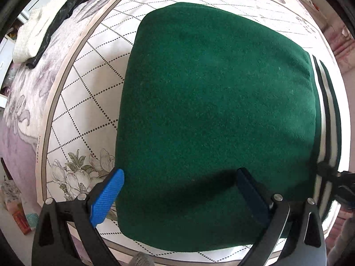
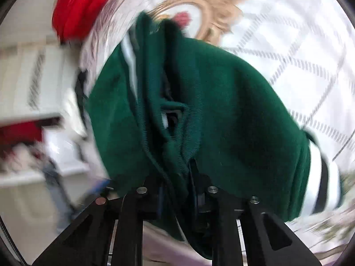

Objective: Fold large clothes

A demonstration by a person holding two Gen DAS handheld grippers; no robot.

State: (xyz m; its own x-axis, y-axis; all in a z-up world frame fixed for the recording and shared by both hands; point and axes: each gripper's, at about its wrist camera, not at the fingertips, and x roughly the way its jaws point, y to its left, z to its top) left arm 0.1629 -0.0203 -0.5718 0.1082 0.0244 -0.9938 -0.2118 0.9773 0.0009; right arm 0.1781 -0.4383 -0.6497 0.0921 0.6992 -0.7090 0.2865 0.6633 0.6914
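A dark green sweater (image 1: 210,110) lies folded flat on the bedspread (image 1: 88,102), its white and black striped trim (image 1: 326,110) along the right side. My left gripper (image 1: 179,173) points straight down over the sweater's near edge. It is open, its blue pads (image 1: 106,197) wide apart with nothing pinched between them. In the blurred right wrist view, my right gripper (image 2: 177,184) is shut on a bunched ribbed edge of the green sweater (image 2: 233,115), which hangs in folds over the fingers and hides their tips. A striped cuff (image 2: 321,177) shows at the right.
A white knit garment (image 1: 33,33) and a black item (image 1: 62,15) lie at the bed's far left. A red cloth (image 2: 77,6) sits at the top left of the right wrist view. The bed's edge runs along the left, with boxes on the floor (image 1: 20,217) below it.
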